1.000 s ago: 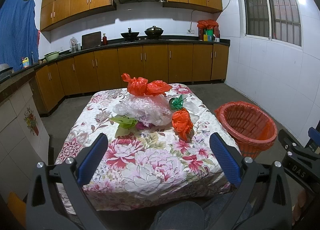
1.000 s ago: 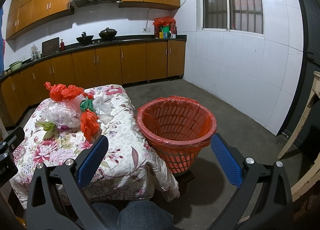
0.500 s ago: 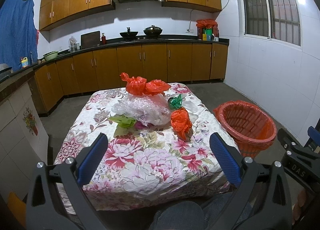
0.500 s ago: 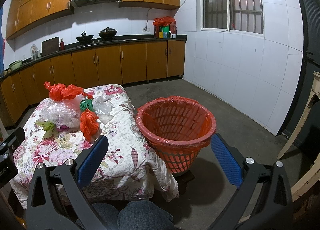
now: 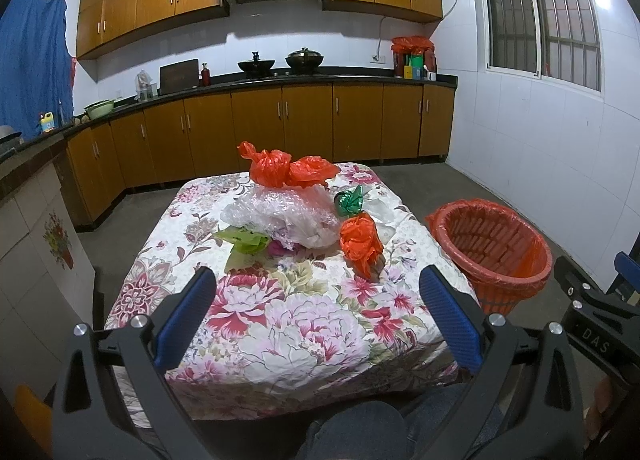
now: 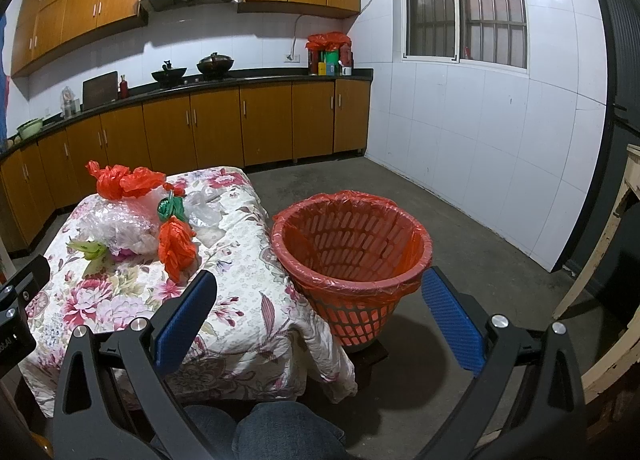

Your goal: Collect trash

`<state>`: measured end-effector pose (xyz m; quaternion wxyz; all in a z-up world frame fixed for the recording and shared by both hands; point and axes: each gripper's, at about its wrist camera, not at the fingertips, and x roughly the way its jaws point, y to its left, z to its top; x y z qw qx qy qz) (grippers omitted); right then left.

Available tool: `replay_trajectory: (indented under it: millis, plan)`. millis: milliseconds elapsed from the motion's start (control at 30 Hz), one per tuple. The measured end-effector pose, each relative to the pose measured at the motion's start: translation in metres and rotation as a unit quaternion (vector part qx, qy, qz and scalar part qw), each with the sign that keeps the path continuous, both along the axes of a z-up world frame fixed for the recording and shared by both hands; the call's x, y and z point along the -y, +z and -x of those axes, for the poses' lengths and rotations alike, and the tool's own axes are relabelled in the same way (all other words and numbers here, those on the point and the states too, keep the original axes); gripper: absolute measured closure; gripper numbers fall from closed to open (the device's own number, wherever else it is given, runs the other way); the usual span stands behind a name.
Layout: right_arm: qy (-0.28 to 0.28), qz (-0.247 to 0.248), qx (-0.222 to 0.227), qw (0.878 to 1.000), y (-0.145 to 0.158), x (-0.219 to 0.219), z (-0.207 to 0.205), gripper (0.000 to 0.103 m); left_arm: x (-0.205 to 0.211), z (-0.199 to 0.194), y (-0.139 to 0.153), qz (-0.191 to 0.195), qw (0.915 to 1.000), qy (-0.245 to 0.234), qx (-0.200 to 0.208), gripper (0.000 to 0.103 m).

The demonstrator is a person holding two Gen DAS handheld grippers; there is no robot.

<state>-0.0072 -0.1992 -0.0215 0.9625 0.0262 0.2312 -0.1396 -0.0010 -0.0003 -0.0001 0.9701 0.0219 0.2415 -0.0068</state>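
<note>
Trash: we judge the orange bag (image 5: 361, 240) on the worktop (image 5: 288, 324) light, crumpled; pinch its bunched top.
Claws: left claw (image 5: 318, 312) and right claw (image 6: 318, 312) gape wide, empty.

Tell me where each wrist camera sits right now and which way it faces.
Left wrist: on the left gripper, aimed along the floral-cloth table at the kitchen counter; its open blue-padded fingers, a denim knee and part of the right gripper show.
Right wrist: on the right gripper, aimed at the orange lined plastic basket on the floor; open fingers and knees show.
Shared: table, crumpled orange plastic bag, basket.
</note>
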Motion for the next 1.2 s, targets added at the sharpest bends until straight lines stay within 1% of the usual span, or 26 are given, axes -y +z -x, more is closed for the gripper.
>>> replay_trajectory:
  millis: [267, 433, 667, 833, 900, 1033, 1067, 1200]
  plan:
    - [0.000, 0.001, -0.004, 1.000, -0.001, -0.001, -0.004, 0.002, 0.003, -0.002, -0.010, 0.003, 1.0000, 0.002, -0.008, 0.004]
    - [0.002, 0.001, -0.013, 1.000, -0.009, 0.001, -0.011, 0.002, -0.003, -0.014, -0.014, 0.005, 0.9998, 0.008, -0.018, 0.004]
    - [0.010, -0.001, -0.026, 1.000, -0.014, -0.002, -0.027, 0.002, -0.027, -0.036, -0.028, 0.011, 0.9983, 0.043, -0.038, 0.004]
    - [0.036, -0.018, -0.038, 0.998, -0.018, -0.008, -0.057, 0.002, -0.059, -0.067, -0.038, 0.021, 0.9950, 0.078, -0.059, 0.004]
    - [0.046, -0.022, -0.040, 0.998, -0.022, -0.015, -0.074, 0.002, -0.074, -0.080, -0.043, 0.029, 0.9933, 0.090, -0.067, 0.004]
    - [0.080, -0.046, -0.050, 0.994, -0.029, -0.030, -0.112, 0.002, -0.103, -0.103, -0.050, 0.037, 0.9893, 0.118, -0.078, 0.004]
    - [0.091, -0.055, -0.053, 0.993, -0.032, -0.035, -0.122, 0.004, -0.109, -0.109, -0.051, 0.037, 0.9885, 0.123, -0.079, 0.004]
    - [0.130, -0.077, -0.072, 0.986, -0.044, -0.058, -0.161, 0.018, -0.129, -0.130, -0.053, 0.028, 0.9873, 0.140, -0.071, 0.004]
